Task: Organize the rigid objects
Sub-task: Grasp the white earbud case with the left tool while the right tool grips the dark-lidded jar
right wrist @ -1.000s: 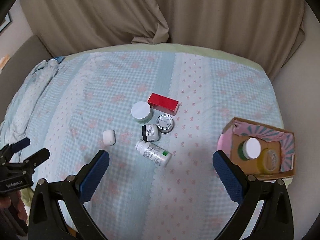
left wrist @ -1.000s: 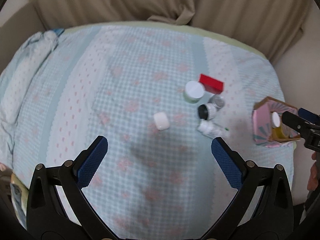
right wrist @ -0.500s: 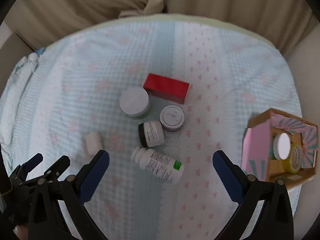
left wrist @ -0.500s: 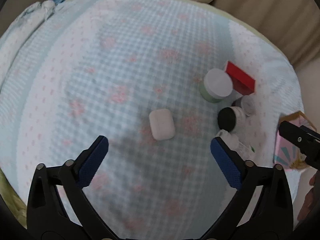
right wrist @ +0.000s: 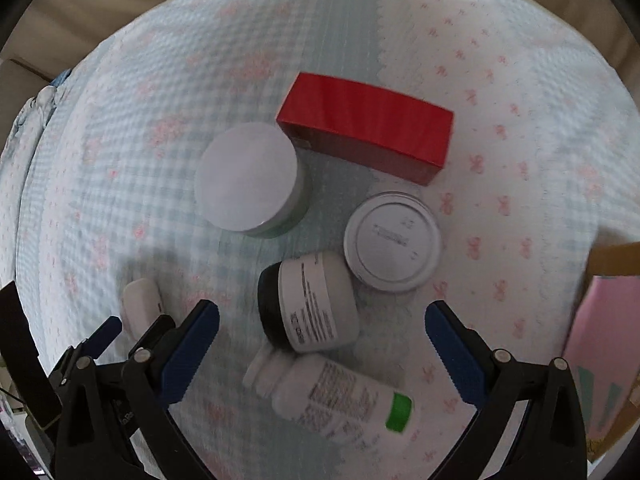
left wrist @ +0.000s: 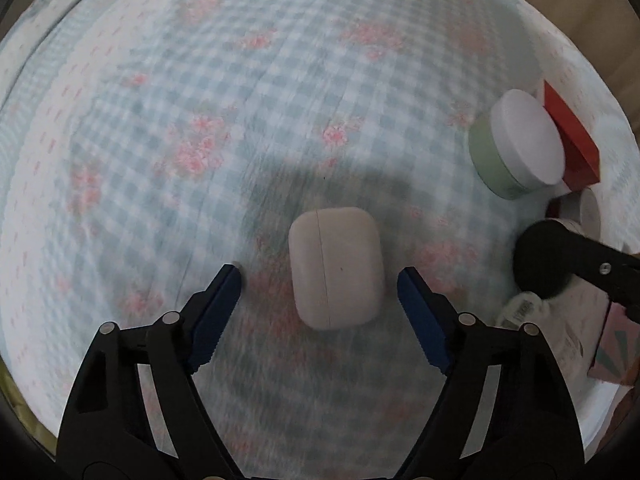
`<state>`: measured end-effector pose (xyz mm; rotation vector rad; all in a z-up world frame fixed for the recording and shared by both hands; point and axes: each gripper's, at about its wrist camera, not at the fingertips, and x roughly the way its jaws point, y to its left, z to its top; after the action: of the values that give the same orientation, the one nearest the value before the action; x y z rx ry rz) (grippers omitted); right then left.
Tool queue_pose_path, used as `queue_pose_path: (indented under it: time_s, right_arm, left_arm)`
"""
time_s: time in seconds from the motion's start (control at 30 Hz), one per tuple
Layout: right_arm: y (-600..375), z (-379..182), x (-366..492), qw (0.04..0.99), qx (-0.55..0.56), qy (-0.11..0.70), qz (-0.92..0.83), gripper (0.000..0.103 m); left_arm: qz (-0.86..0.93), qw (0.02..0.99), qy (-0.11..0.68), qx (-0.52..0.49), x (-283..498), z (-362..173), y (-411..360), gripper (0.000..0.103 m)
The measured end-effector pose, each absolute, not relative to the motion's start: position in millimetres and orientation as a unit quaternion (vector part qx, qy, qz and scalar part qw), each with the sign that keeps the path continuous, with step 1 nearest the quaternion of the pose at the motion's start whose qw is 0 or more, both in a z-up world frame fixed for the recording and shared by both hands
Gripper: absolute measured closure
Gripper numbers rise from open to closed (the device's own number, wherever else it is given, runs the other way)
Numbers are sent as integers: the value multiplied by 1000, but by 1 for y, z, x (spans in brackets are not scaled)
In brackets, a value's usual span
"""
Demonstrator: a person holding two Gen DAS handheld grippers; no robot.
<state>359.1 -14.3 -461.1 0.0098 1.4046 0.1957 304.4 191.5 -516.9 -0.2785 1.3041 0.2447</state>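
Earbud case [left wrist: 335, 267], white and closed, lies flat on the checked bedspread [left wrist: 200, 120] between the blue pads of the left gripper [left wrist: 320, 280], whose jaws have just been closing but stand clear of it on both sides. To its right sit a green jar with a white lid [left wrist: 520, 146] and a red box [left wrist: 572, 140]. The right gripper [right wrist: 322, 320] is spread wide, its jaws just narrowing slightly, over a small black-capped jar lying on its side [right wrist: 310, 306], with a white pill bottle [right wrist: 340, 398] below it, touching neither. A round grey lid [right wrist: 392, 242] sits just beside that jar.
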Motion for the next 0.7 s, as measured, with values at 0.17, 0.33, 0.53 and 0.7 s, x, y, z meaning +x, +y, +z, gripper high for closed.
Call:
queue_pose_path:
  time_s: [0.17,0.33,0.53,0.7]
  right_arm:
    - [-8,-483,367,739,0,668,81,21]
    - [-3,-494,373,727,9,682,80,53]
    - [9,-493,376,730,-7,680,72,54]
    - [10,-495,372,736,-13,673,70,54]
  left_arm:
    - [107,780,605,-117,315,-522,185,31]
    - [105,777,607,-128,322,-519,189,55]
    - [89,778,607,-137,323,-518,198,62]
    - [84,782,601,-144,313,-515,208,62]
